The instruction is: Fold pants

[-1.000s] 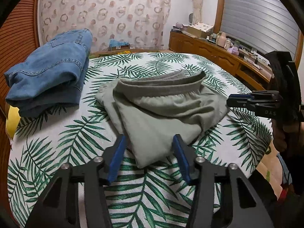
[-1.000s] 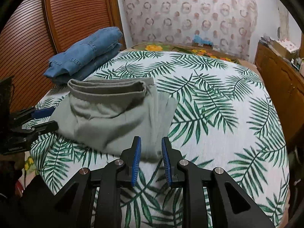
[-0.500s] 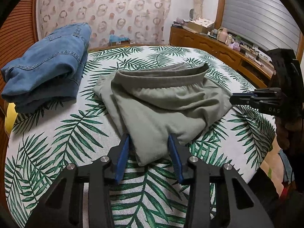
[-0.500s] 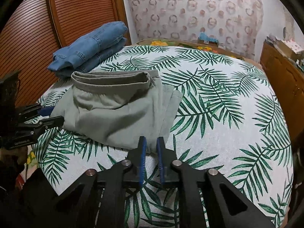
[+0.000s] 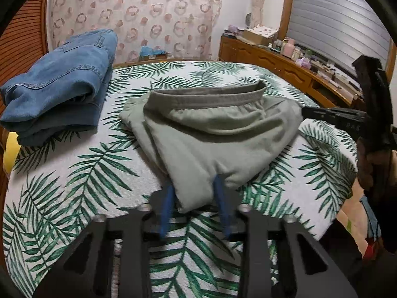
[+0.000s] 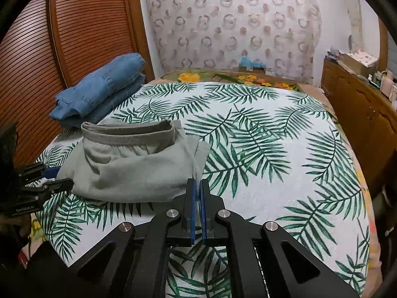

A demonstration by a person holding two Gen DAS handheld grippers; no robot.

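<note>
Sage-green cotton pants point(image 6: 129, 168), part-folded on the leaf-print bed point(image 6: 273, 161). Right claw point(image 6: 197, 186) pinched tight on one corner; left claw point(image 5: 194, 198) straddles the other, not closed. Uneven lift risks skewing the fold.

Right gripper clamped on the near corner of the grey-green pants

The right gripper point(image 6: 197, 193) has its blue pads pressed together on the near right edge of the folded grey-green pants point(image 6: 129, 166), which lie on the bed point(image 6: 260, 149) with its palm-leaf cover, waistband opening upward at the far side. The left gripper point(image 6: 53, 177) enters from the left edge, its jaws parted at the left corner of the pants, one blue pad showing above the fabric edge. A folded stack of blue jeans point(image 6: 99, 92) rests behind the pants, apart from them, near the slatted wooden door point(image 6: 62, 37). A wooden sideboard point(image 6: 359, 104) stands along the right
</note>
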